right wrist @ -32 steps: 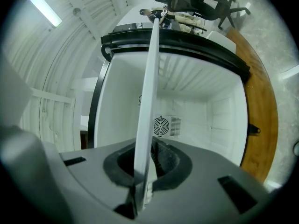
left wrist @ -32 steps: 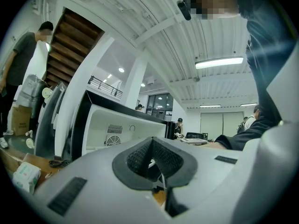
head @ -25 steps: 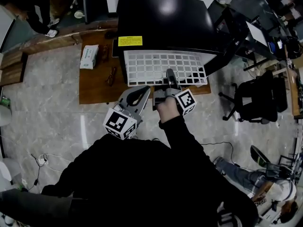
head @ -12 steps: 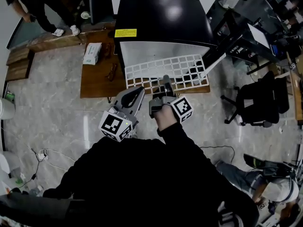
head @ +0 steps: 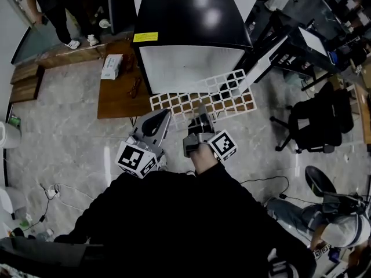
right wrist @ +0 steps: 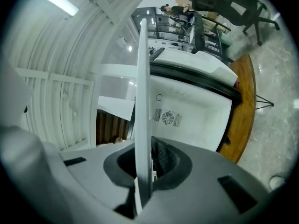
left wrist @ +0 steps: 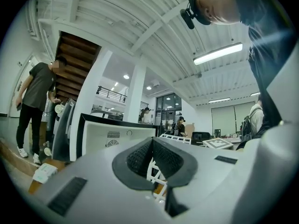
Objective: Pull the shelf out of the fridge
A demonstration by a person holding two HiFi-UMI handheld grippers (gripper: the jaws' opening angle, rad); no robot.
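The black fridge (head: 191, 22) stands open, its white inside (head: 191, 68) bare. The white grid shelf (head: 203, 100) hangs in front of the opening, slightly tilted, over the wooden platform's edge. My right gripper (head: 201, 118) is shut on the shelf's near edge. In the right gripper view the shelf (right wrist: 143, 92) runs edge-on between the pads of that gripper (right wrist: 147, 150), with the fridge (right wrist: 187, 111) beyond. My left gripper (head: 162, 116) floats just left of the shelf, shut and holding nothing. In the left gripper view its tips (left wrist: 152, 141) meet, with the shelf (left wrist: 156, 176) partly visible behind them.
The fridge sits on a low wooden platform (head: 116, 97) that carries a tissue pack (head: 110, 66) and glasses (head: 136, 87). Its door (head: 264, 57) swings open to the right. A black office chair (head: 316, 123) stands at the right, and a person (head: 55, 4) at the far left.
The shelf has slid out of the fridge toward me and now hangs outside the opening. Both grippers have drawn back with it, the right one keeping its hold.
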